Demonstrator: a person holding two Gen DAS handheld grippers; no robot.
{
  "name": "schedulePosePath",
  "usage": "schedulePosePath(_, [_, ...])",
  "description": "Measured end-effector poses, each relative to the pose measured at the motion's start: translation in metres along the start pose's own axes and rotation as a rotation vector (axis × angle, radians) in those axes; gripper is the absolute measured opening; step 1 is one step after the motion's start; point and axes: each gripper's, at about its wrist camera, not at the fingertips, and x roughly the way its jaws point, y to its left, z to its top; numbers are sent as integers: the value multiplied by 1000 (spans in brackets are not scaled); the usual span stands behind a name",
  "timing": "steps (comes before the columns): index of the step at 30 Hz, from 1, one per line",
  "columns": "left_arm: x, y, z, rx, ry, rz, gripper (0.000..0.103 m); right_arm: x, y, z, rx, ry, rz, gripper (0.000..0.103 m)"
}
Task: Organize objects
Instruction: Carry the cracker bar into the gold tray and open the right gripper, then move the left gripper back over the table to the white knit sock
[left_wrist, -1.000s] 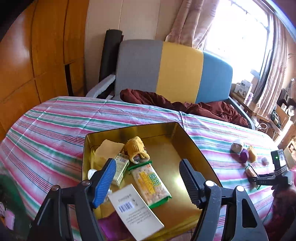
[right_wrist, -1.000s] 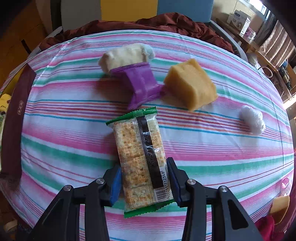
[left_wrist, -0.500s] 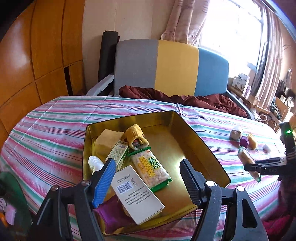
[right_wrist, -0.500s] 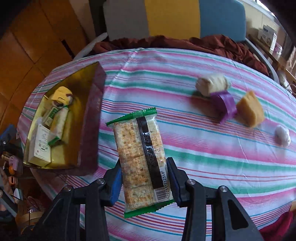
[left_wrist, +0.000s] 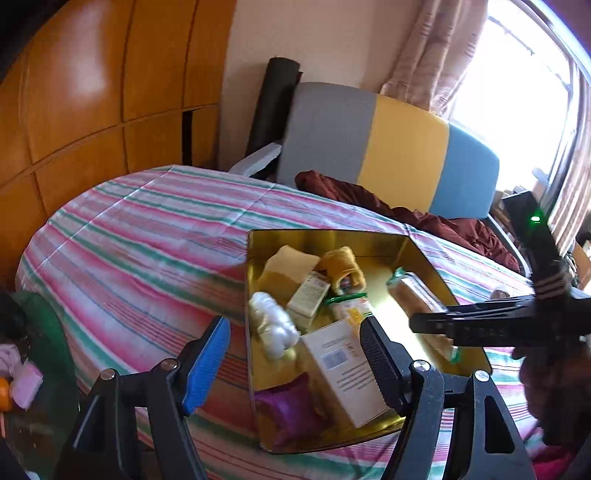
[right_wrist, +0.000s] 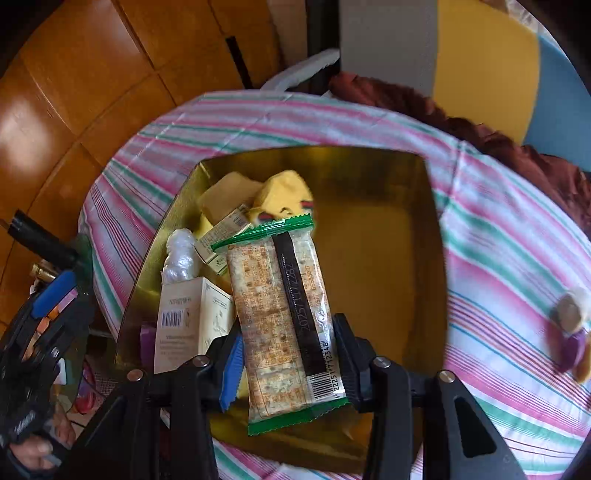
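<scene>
A gold tin box stands on the striped tablecloth. It holds a white carton, a small green-white box, a yellow sock, a white plastic wad, a purple pouch and a snack pack. My right gripper is shut on a cracker pack and holds it over the box; it shows in the left wrist view. My left gripper is open and empty at the box's near left corner.
A few small items lie on the cloth to the right of the box. A grey, yellow and blue chair with a dark red cloth stands behind the table. Wooden panels are at left. Clutter lies below the table's left edge.
My right gripper has carried the cracker pack leftward from the open cloth to above the gold box. The left gripper has shifted left, with the box now to its right.
</scene>
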Motion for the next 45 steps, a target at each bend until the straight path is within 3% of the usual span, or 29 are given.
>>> schedulePosePath(5, [3, 15, -5, -35, 17, 11, 74, 44, 6, 16, 43, 76, -6, 45])
schedulePosePath(7, [5, 18, -6, -40, 21, 11, 74, 53, 4, 17, 88, 109, 33, 47])
schedulePosePath(12, [9, 19, -8, -43, 27, 15, 74, 45, -5, 8, 154, 79, 131, 51])
schedulePosePath(15, [8, 16, -8, -37, 29, 20, 74, 33, -12, -3, 159, 44, 134, 51])
schedulePosePath(30, [-12, -50, -3, 112, -11, -31, 79, -54, -34, -60, 45, -209, -107, 51])
schedulePosePath(45, [-8, -142, -22, 302, 51, -157, 82, -102, -136, -101, 233, -284, -262, 52])
